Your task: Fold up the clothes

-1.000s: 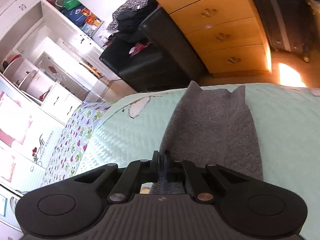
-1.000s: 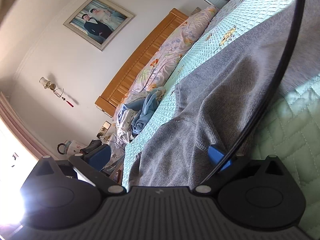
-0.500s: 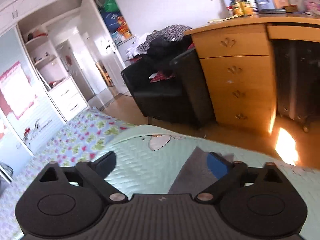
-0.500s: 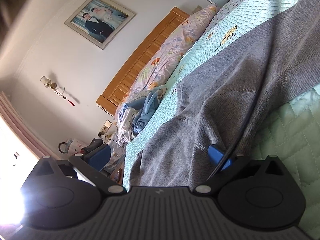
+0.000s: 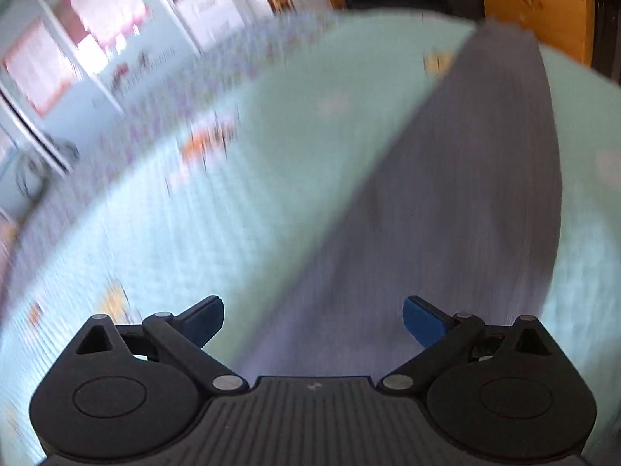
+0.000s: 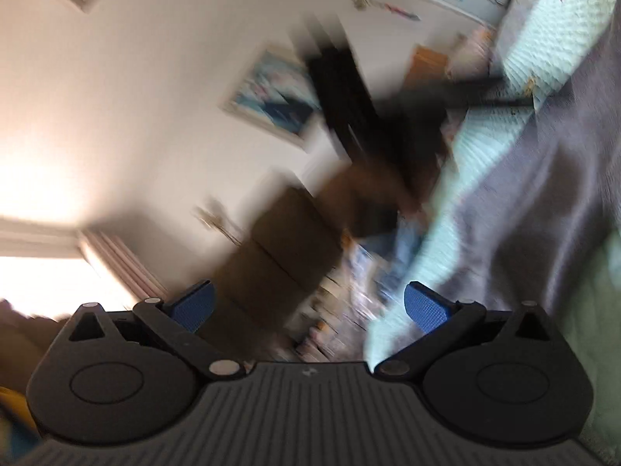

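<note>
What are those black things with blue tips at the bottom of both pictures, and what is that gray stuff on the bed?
Each one is a hand-held gripper: a clamp that a person carries, one in each hand, with a camera looking out along its two fingers. One picture is from the left hand-held gripper, the other from the right hand-held gripper. The blue tips are soft pads for pinching cloth. The gray stuff is a gray garment lying on a pale green quilted bedspread. Both grippers are open and hold nothing: the left one's jaws have just been opening, with nothing pinched between them. The pictures are blurry.
</note>
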`<state>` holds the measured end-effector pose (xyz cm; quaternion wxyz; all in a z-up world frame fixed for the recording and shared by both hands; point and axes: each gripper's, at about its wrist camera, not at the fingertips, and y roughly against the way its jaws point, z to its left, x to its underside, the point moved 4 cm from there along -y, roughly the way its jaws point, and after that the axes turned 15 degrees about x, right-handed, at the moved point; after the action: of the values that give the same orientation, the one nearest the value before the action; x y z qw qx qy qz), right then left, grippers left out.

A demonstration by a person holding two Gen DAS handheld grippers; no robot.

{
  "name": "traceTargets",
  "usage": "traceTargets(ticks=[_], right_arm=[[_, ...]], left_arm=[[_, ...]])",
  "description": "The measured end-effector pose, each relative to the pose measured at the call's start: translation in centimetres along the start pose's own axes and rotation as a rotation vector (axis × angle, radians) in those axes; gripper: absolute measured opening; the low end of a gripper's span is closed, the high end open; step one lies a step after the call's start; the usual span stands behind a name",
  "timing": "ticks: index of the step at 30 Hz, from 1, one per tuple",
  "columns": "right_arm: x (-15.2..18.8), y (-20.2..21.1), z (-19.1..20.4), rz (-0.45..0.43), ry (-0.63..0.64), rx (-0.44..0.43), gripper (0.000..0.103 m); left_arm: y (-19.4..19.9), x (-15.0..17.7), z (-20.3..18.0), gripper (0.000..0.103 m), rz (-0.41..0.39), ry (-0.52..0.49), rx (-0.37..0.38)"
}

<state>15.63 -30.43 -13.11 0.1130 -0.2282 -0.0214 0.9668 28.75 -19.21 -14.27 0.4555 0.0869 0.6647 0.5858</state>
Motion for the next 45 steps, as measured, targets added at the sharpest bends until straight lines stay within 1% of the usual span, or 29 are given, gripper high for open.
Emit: traceTargets(ticks=[1,2,3,4,6,8,9,11,13,14,16,17,18,19,21,22,24,26,27,29,30,32,35,37,38,40,41,42,45], right_arm=[[-0.4,0.6,-0.3,-0.031,-0.029,-0.027,0.103],[-0.8,1.2,-0.7,-0.062,-0.057,-0.054,0.103],[-1.2,1.8,-1.1,-0.093,-0.085,-0.073,0.103],[-1.5,2.4,-1.5,-0.123,-0.110,-0.079,0.103],[-2.1,3.4,-2.5,-0.178,-0.158,-0.076,0.103],[-2.6,4.1,-3.3,-0.220,-0.197,-0.076,0.103],[-2.7,4.3,-3.5,-0.236,-0.209,-0.083,0.103],[-2.8,4.5,-3.7,-0.254,-0.213,-0.086,0.103],[-2.6,4.2,-3.8,-0.252,-0.211,-0.081,0.103],[-2.7,3.8,-3.8,-0.244,-0.210,-0.074,0.103],[-2.7,3.1,-3.9,-0.228,-0.207,-0.062,0.103],[-2.6,2.9,-3.9,-0.218,-0.203,-0.059,0.103],[-2.6,2.7,-3.8,-0.209,-0.199,-0.059,0.103],[-2.6,2.5,-3.7,-0.203,-0.195,-0.057,0.103],[-2.7,2.6,-3.5,-0.201,-0.193,-0.055,0.103],[-2.8,2.7,-3.6,-0.207,-0.197,-0.053,0.103],[-2.8,3.1,-3.8,-0.226,-0.209,-0.049,0.103],[-2.8,3.4,-4.0,-0.241,-0.220,-0.047,0.103],[-2.8,3.5,-4.1,-0.246,-0.223,-0.044,0.103],[-2.7,3.4,-4.0,-0.245,-0.224,-0.032,0.103],[-2.6,3.2,-3.8,-0.240,-0.221,-0.029,0.103],[-2.4,2.8,-3.1,-0.228,-0.216,-0.028,0.103],[-0.7,2.8,-0.3,-0.195,-0.178,-0.048,0.103],[0.7,3.2,1.7,-0.188,-0.125,0.034,0.103],[1.7,3.6,2.3,-0.191,-0.097,0.124,0.103],[4.5,4.0,3.0,-0.170,-0.050,0.338,0.103],[6.4,3.5,2.4,-0.125,-0.067,0.451,0.103],[8.4,2.8,2.1,-0.086,-0.064,0.539,0.103],[13.8,0.7,4.0,-0.011,0.074,0.647,0.103]], left_arm=[[-0.9,1.9,0.8,0.099,0.019,0.004,-0.016],[-1.7,3.3,1.7,0.103,0.013,0.012,-0.052],[-1.9,4.9,3.2,0.103,-0.040,0.057,-0.059],[-1.9,5.3,5.1,0.103,-0.091,0.160,-0.037],[-1.8,6.2,9.0,0.103,-0.153,0.392,-0.035],[-1.2,6.7,10.2,0.101,-0.185,0.499,0.011],[-0.7,6.5,9.6,0.099,-0.193,0.473,0.003],[1.3,6.3,8.5,0.086,-0.229,0.409,-0.034],[4.4,6.6,7.7,0.090,-0.304,0.369,-0.094],[6.2,7.2,7.4,0.098,-0.351,0.380,-0.119],[9.1,7.6,7.4,0.102,-0.404,0.405,-0.147],[10.0,8.1,6.8,0.102,-0.401,0.411,-0.112],[10.8,8.7,5.7,0.102,-0.375,0.413,-0.048],[10.8,9.6,4.4,0.102,-0.326,0.406,0.007],[8.7,12.3,1.7,0.102,-0.154,0.352,0.032],[7.9,13.7,0.4,0.103,-0.087,0.331,0.036],[7.8,17.0,-0.4,0.103,-0.146,0.371,-0.041],[9.2,18.4,0.0,0.103,-0.201,0.520,-0.034],[9.9,18.7,-0.2,0.103,-0.230,0.558,-0.060],[11.6,19.1,-1.2,0.102,-0.237,0.562,-0.176],[12.4,19.1,-2.1,0.102,-0.246,0.530,-0.186],[14.2,19.4,-4.0,0.102,-0.272,0.469,-0.169],[15.9,20.9,-6.1,0.102,-0.268,0.451,-0.104],[15.7,22.8,-6.6,0.102,-0.196,0.451,-0.095],[15.7,23.8,-6.9,0.103,-0.167,0.445,-0.095],[16.6,25.2,-7.0,0.103,-0.203,0.475,-0.073],[16.9,25.6,-6.9,0.103,-0.203,0.498,-0.062],[17.2,26.0,-6.9,0.103,-0.202,0.518,-0.054],[17.9,26.7,-7.7,0.103,-0.171,0.469,-0.081]])
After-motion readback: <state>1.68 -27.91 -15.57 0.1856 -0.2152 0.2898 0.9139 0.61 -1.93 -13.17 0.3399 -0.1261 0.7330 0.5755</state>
